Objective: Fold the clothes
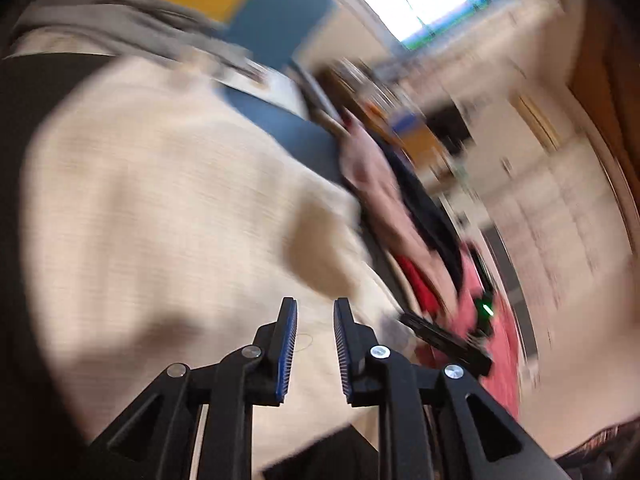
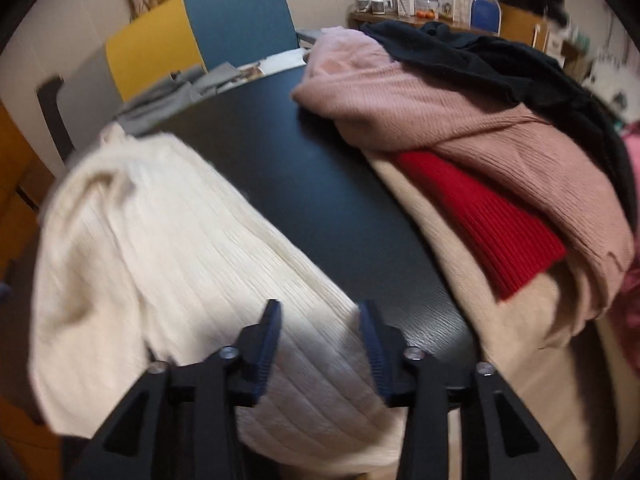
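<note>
A cream ribbed knit garment (image 2: 168,248) lies on the black table (image 2: 312,176) at the left. It also fills the blurred left wrist view (image 1: 160,200). My right gripper (image 2: 320,316) is open just above the garment's near part, with nothing between its jaws. My left gripper (image 1: 316,312) is open over the cream knit, its jaws a small gap apart and empty. A pile of clothes sits at the right: a pink knit (image 2: 460,120), a red knit (image 2: 480,224), a black garment (image 2: 500,64) and a beige one (image 2: 460,264).
A grey cloth (image 2: 168,100) lies at the table's far edge. A blue and yellow chair (image 2: 208,36) stands behind the table. A cluttered shelf (image 2: 412,4) stands at the back wall. The other hand-held gripper (image 1: 448,340) shows blurred at the right in the left wrist view.
</note>
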Tool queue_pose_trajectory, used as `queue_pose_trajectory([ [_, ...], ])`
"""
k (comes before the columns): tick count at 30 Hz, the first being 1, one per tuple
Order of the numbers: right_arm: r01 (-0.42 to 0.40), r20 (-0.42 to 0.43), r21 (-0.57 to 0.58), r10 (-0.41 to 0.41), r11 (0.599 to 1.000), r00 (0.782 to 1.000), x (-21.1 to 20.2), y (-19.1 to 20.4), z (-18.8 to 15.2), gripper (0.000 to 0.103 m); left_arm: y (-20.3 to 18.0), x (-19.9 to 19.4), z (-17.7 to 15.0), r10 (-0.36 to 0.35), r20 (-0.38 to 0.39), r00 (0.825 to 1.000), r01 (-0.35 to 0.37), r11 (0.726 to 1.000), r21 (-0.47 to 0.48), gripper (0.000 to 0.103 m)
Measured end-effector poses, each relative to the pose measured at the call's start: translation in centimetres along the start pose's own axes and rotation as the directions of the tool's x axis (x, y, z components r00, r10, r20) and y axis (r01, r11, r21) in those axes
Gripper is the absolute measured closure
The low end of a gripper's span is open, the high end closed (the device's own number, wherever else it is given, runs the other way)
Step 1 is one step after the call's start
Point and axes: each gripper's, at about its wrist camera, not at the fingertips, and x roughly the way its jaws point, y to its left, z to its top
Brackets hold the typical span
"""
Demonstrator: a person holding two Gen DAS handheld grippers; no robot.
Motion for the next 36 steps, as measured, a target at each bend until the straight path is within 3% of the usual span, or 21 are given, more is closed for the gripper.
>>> queue_pose_trajectory([
  [5, 0.028, 0.019, -0.069, -0.026, 0.997, 0.999, 0.3, 0.1, -1.1, 0.054, -6.4, 7.6, -1.2, -0.06, -0.197, 0.979, 0.075, 0.994, 0.074, 0.083],
  [6, 0.019, 0.023, -0.081, -0.017, 0.997, 1.0, 0.2, 0.1, -1.3, 0.066, -7.9, 9.5, -1.1, -0.063, -0.231, 0.971, 0.087, 0.992, 0.094, 0.083],
  [7, 0.005, 0.03, -0.088, -0.002, 0.996, 1.0, 0.0, 0.1, -1.4, 0.086, -8.6, 10.6, -1.1, -0.063, -0.253, 0.965, 0.092, 0.99, 0.105, 0.082],
  [8, -0.012, 0.033, -0.086, 0.015, 0.996, 0.999, -0.1, 0.0, -1.4, 0.091, -9.3, 11.0, -1.9, -0.061, -0.275, 0.96, 0.095, 0.989, 0.113, 0.082],
  [12, -0.122, 0.058, -0.025, 0.123, 0.992, 0.991, -1.0, -0.9, -1.4, 0.092, -10.8, 15.1, -1.8, -0.089, -0.349, 0.933, 0.121, 0.99, 0.072, 0.081],
  [16, -0.257, 0.097, -0.016, 0.257, 0.966, 0.961, -3.1, -0.8, -0.9, 0.092, -10.3, 17.2, -0.3, -0.113, -0.366, 0.924, 0.122, 0.992, 0.004, 0.072],
  [19, -0.281, 0.101, -0.074, 0.288, 0.957, 0.952, -4.1, 0.7, -1.1, 0.092, -10.0, 18.3, 0.8, -0.152, -0.372, 0.916, 0.145, 0.988, -0.047, 0.066],
  [23, -0.31, 0.12, -0.146, 0.327, 0.94, 0.937, -5.7, 2.8, -1.7, 0.092, -10.1, 19.4, 1.5, -0.104, -0.407, 0.907, 0.109, 0.994, -0.011, 0.059],
  [25, -0.297, 0.127, -0.21, 0.327, 0.931, 0.936, -6.6, 4.2, -2.1, 0.092, -9.7, 20.0, 1.6, -0.105, -0.436, 0.894, 0.105, 0.994, -0.025, 0.055],
  [30, -0.293, 0.124, -0.27, 0.335, 0.917, 0.934, -6.8, 6.6, -2.3, 0.092, -9.2, 20.0, 1.3, -0.14, -0.485, 0.863, 0.128, 0.99, -0.057, 0.061],
  [32, -0.31, 0.112, -0.253, 0.346, 0.917, 0.932, -6.7, 6.7, -2.1, 0.091, -8.7, 18.9, 1.2, -0.141, -0.453, 0.88, 0.136, 0.99, -0.044, 0.079],
  [35, -0.361, 0.098, -0.199, 0.385, 0.911, 0.918, -6.8, 6.0, -1.7, 0.086, -7.5, 16.9, 1.5, -0.187, -0.388, 0.902, 0.166, 0.982, -0.087, 0.087],
  [36, -0.378, 0.103, -0.178, 0.399, 0.909, 0.911, -7.0, 5.7, -1.4, 0.085, -6.8, 15.5, 1.9, -0.204, -0.344, 0.917, 0.179, 0.979, -0.102, 0.088],
])
